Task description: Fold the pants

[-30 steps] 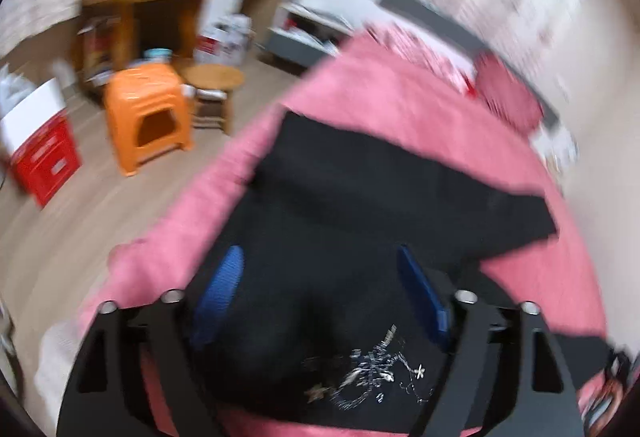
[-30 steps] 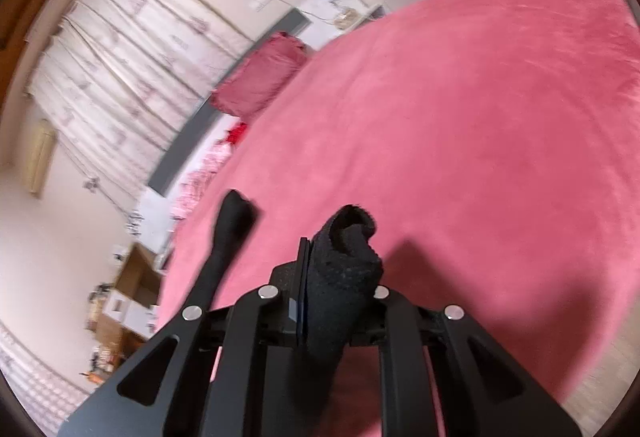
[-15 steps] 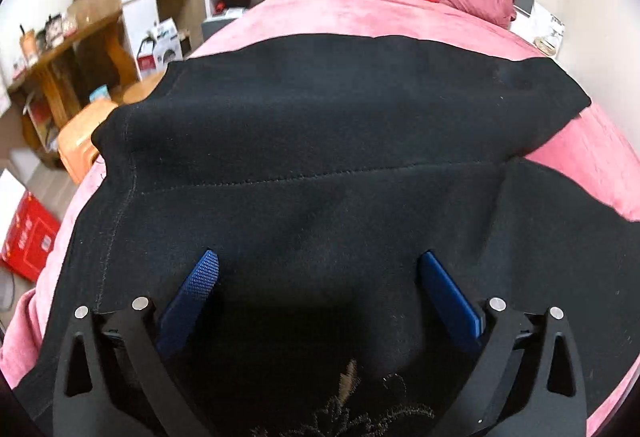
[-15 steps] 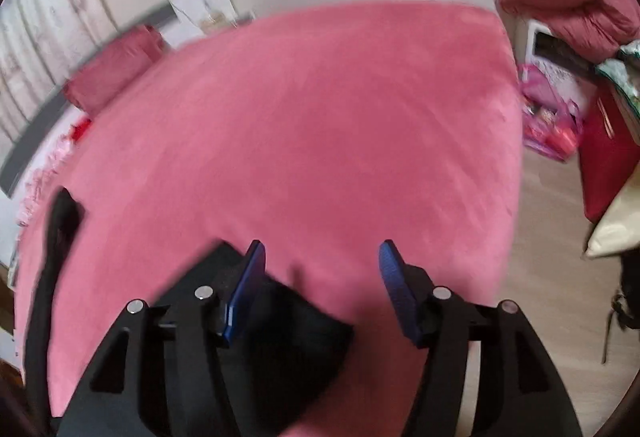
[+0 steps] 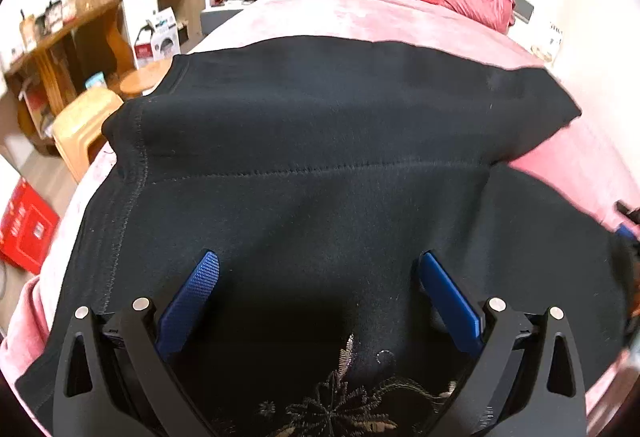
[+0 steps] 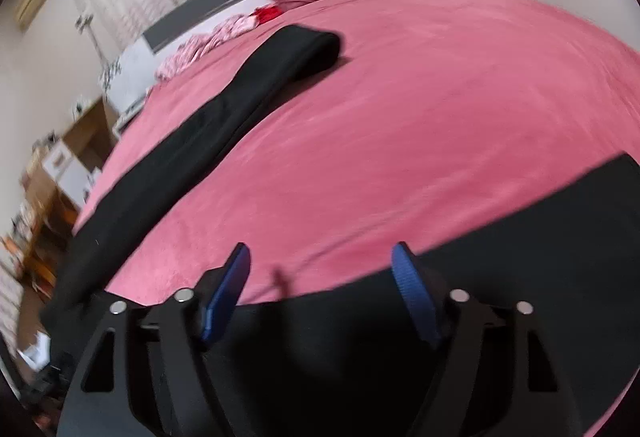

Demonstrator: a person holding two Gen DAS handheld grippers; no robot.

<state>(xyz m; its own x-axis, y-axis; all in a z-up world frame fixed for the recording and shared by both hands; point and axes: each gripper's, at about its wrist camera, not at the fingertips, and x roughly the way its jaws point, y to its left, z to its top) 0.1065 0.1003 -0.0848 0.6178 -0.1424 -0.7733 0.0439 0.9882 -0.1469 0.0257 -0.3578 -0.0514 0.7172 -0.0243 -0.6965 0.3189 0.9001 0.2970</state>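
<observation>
Left wrist: pants (image 5: pixel 320 141) flat on bed (image 5: pixel 360 13).
We had both grippers, left (image 5: pixel 316 277) and right (image 6: pixel 320 269), released; right jaws just opened, nothing between.

Nothing's really reading clearly here. The white box (image 5: pixel 162 37) by the wooden desk and the red box (image 5: pixel 24 225) on the floor are both showing print, but it's all coming out too blurry.

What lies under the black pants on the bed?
The black fabric pants lie spread on the pink plush bedspread, which shows around and between the legs. Whatever sits directly beneath the cloth is covered and cannot be seen.
</observation>
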